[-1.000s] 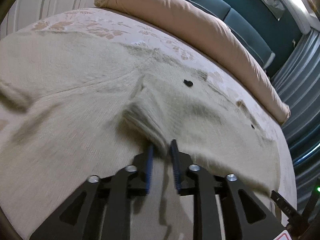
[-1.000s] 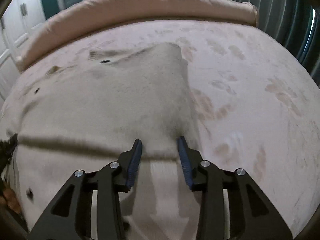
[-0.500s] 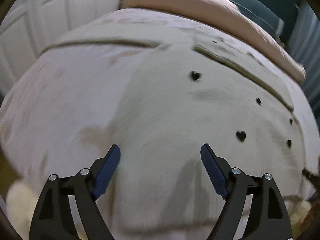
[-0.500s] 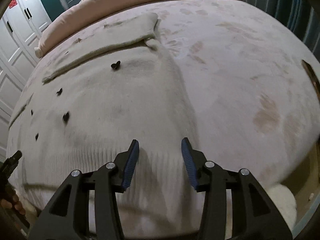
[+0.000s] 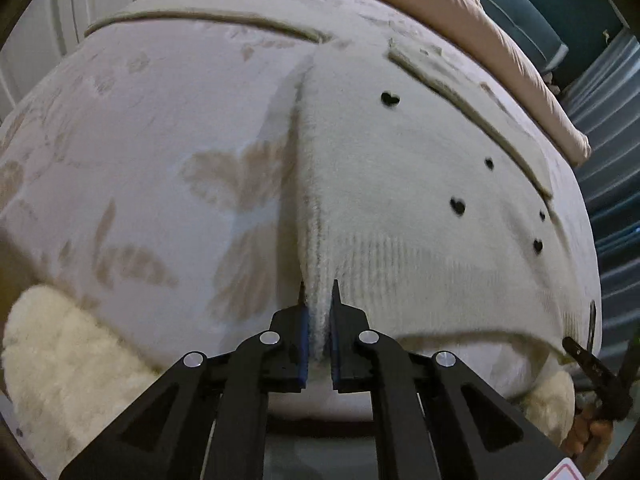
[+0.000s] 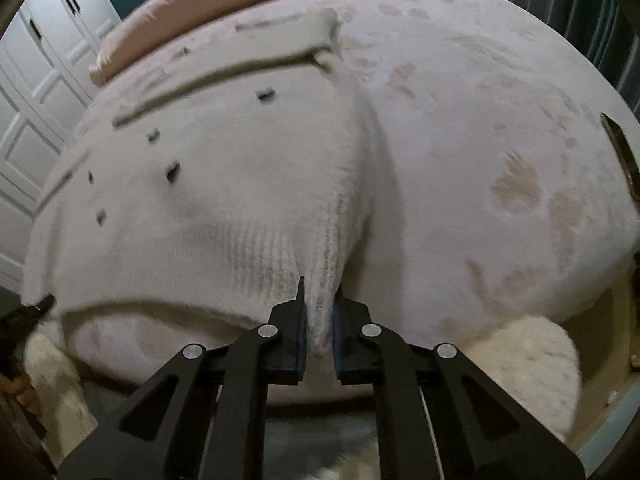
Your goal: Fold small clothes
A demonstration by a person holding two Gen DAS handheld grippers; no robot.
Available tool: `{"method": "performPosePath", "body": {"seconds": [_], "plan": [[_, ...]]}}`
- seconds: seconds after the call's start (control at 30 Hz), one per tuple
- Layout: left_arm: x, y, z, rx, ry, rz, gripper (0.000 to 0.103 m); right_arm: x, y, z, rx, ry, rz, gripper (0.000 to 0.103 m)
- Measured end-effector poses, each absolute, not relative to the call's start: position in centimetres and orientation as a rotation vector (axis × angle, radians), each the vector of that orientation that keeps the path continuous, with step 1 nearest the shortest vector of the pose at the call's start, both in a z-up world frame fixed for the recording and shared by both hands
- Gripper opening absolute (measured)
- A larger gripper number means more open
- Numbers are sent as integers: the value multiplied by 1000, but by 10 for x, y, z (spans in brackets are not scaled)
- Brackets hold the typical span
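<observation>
A cream knitted sweater [image 5: 400, 184] with small black hearts lies spread on the bed, its ribbed hem at the near edge. My left gripper [image 5: 318, 300] is shut on the hem's left corner, the knit bunched between its blue pads. In the right wrist view the same sweater [image 6: 240, 184] fills the left half, and my right gripper [image 6: 319, 300] is shut on the hem's right corner. Both sleeves lie folded across the far part of the garment. The right gripper's tip [image 5: 580, 354] shows at the lower right of the left wrist view.
The bed cover [image 5: 160, 160] is pale with a brown leaf print. A pink duvet roll [image 5: 500, 40] lies along the far side. A fluffy white rug [image 6: 532, 364] lies below the bed's near edge. White wardrobe doors [image 6: 28, 112] stand at the left.
Both grippers pulled back from the sleeves to the near hem. They stood open over the hem half a second ago and have now shut on its two corners.
</observation>
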State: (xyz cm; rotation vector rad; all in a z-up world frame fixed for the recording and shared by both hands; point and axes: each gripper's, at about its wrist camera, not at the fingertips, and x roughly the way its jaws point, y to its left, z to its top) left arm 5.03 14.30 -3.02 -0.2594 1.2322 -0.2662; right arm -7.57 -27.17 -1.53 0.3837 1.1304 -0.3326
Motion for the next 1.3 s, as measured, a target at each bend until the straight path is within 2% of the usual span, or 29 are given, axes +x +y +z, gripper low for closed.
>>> {"method": "performPosePath", "body": {"seconds": [0.1,0.2,0.27,0.3,0.33,0.37,0.4,0.5,0.67,0.8,0.9,0.93,0.97,1.03,1.13,1.3], "plan": [[38,147,-43,-269,1283,-270,6,-89,-276,-38,410,1213,-335,8],[38,150,-28,-285,1244,-258,13,-84,-275,-26,412,1182,-365,14],[56,164,-4,-357,1163,-260,16,-76,-273,-9,380,1137,-413,27],[64,173,8,-382,1114,-261,22,-72,-271,2,355,1103,-436,41],[79,187,23,-406,1051,-238,48,-68,-269,11,329,1071,-457,51],[95,202,35,-424,991,-187,78,-65,-267,16,309,1049,-471,53],[110,216,43,-437,936,-136,86,-59,-265,22,288,1031,-479,53],[178,271,52,-494,830,27,86,-35,-258,30,268,1021,-471,56],[295,375,13,-727,857,236,86,-17,-231,34,243,1035,-423,58],[340,419,-28,-912,888,352,84,3,-204,25,212,1080,-385,60],[351,436,-46,-1020,876,372,70,13,-189,22,201,1098,-354,62],[351,438,-46,-1013,861,376,48,16,-185,21,197,1101,-346,63],[357,438,-44,-1005,853,333,7,20,-182,21,193,1104,-337,64],[366,434,-42,-989,883,290,5,25,-179,20,196,1103,-320,64],[365,400,11,-850,776,189,5,28,-178,20,213,1091,-309,64],[369,264,118,-618,658,-132,5,30,-183,13,292,1074,-280,64]]}}
